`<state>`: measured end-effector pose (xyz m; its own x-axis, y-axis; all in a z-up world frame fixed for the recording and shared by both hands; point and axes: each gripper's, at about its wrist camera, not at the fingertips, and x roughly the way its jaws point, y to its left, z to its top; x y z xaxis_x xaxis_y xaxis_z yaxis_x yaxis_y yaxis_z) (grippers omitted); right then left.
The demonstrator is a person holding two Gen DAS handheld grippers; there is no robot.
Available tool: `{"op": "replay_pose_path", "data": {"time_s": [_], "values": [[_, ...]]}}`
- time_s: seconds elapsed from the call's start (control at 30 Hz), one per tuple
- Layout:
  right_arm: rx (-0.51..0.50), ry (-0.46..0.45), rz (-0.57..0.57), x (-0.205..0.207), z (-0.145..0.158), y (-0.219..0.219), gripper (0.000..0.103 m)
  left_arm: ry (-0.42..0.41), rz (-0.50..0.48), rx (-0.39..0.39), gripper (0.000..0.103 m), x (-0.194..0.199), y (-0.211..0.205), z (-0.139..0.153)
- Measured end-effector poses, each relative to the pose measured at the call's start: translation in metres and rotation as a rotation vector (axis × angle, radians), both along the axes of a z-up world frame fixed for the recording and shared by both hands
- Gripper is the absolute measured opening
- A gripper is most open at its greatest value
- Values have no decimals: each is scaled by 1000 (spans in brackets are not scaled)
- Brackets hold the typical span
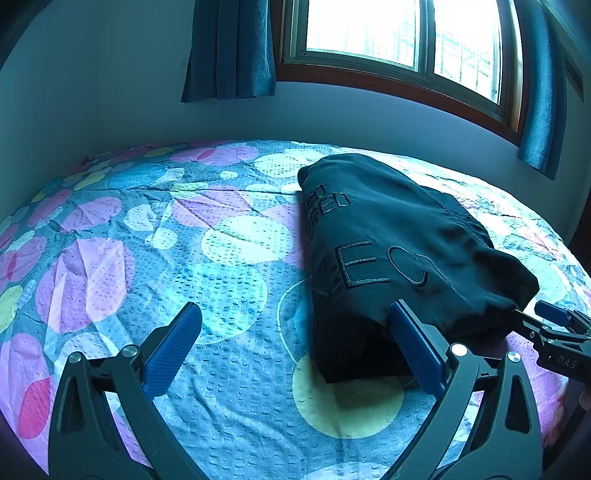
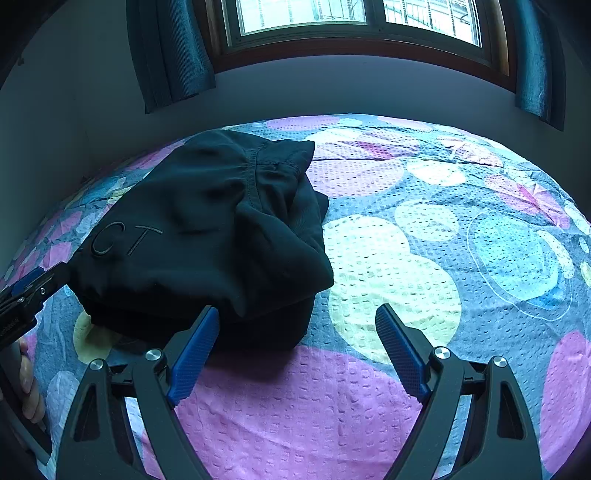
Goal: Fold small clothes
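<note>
A black folded garment (image 1: 388,240) with embroidered letters lies in a thick bundle on the patterned bed cover (image 1: 229,295). My left gripper (image 1: 295,314) is open and low over the bed. Its right finger (image 1: 410,339) stands at the bundle's near edge, and nothing is pinched. In the right wrist view the garment (image 2: 207,229) sits left of centre. My right gripper (image 2: 297,314) is open too, with its left finger (image 2: 195,350) against the bundle's near right corner. Each gripper shows at the edge of the other's view: the right gripper (image 1: 546,321) and the left gripper (image 2: 26,288).
The bed cover (image 2: 406,258) spreads wide to the left and right of the garment. A wall with a window (image 1: 399,33) and blue curtains (image 1: 229,48) runs behind the bed. A person's hand (image 2: 29,387) holds the left gripper's handle.
</note>
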<state>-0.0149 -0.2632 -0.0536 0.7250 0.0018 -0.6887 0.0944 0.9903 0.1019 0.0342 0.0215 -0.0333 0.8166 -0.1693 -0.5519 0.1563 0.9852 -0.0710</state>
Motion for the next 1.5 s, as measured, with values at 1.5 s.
{"op": "replay_pose_path", "data": {"time_s": [1.5], "values": [[6,-1,-1,-1,-1,-1,85,-34,-26,35,101,-6,-9,6]]}}
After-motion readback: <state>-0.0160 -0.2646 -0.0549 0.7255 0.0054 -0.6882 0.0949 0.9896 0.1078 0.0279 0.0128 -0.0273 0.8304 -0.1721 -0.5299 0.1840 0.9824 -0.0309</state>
